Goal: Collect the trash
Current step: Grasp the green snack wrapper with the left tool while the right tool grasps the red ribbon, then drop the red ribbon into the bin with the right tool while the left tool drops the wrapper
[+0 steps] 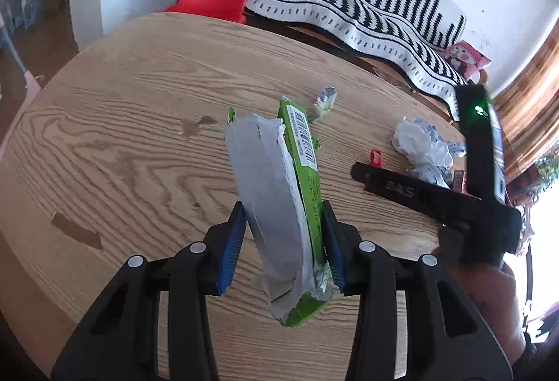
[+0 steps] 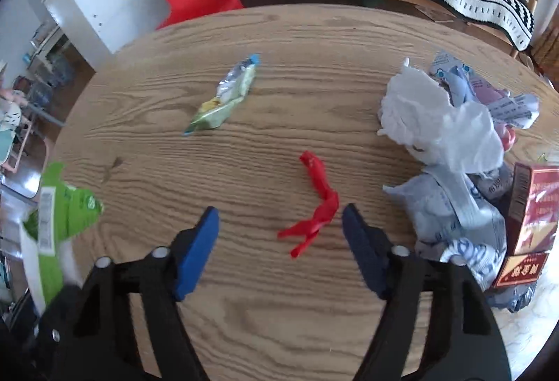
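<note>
Red strip [image 2: 316,202] near the table's [image 2: 314,31] near edge sits between my right gripper's [image 2: 279,234] unclenched jaws, left gripper [image 1: 284,237] clamps the green box [image 1: 279,199], so closing off-centre could just flick the strip away.

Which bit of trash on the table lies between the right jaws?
The twisted red wrapper; the pale green packet lies farther off, the crumpled white paper off to the side.
</note>
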Action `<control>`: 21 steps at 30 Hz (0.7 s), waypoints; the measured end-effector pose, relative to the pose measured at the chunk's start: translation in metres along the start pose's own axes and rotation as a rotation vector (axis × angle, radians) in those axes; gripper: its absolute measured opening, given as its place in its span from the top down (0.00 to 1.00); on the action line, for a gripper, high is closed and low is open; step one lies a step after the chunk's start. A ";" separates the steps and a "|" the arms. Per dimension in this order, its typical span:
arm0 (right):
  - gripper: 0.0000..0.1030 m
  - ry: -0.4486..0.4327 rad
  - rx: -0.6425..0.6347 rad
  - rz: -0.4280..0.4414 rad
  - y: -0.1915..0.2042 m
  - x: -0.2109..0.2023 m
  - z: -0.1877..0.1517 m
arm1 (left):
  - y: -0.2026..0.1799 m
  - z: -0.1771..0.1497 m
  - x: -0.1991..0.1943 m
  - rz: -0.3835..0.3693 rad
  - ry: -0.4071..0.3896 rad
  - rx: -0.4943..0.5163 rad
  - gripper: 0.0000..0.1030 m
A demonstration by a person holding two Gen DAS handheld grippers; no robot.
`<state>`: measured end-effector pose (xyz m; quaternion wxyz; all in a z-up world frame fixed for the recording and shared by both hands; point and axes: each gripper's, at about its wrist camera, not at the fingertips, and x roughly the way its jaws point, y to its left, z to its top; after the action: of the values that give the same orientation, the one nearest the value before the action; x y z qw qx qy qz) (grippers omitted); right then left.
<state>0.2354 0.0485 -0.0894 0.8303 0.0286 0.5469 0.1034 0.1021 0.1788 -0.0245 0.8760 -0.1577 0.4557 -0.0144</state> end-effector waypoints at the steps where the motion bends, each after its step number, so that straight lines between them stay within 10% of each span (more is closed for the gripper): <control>1: 0.57 0.007 0.006 -0.009 -0.003 0.004 0.001 | -0.004 0.000 0.001 -0.004 0.002 0.005 0.59; 5: 0.90 -0.004 -0.028 -0.018 -0.006 0.005 -0.002 | -0.018 -0.003 0.001 -0.013 0.000 0.033 0.59; 14: 0.90 -0.113 -0.043 0.043 -0.046 -0.079 -0.046 | -0.055 -0.009 0.002 -0.026 0.000 0.071 0.59; 21: 0.90 -0.205 0.070 -0.025 -0.154 -0.164 -0.127 | -0.150 -0.038 0.003 -0.100 0.013 0.226 0.59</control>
<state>0.0789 -0.1440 -0.0167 0.8817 0.0615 0.4625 0.0705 0.0907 0.0255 -0.0039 0.8833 -0.0805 0.4483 -0.1104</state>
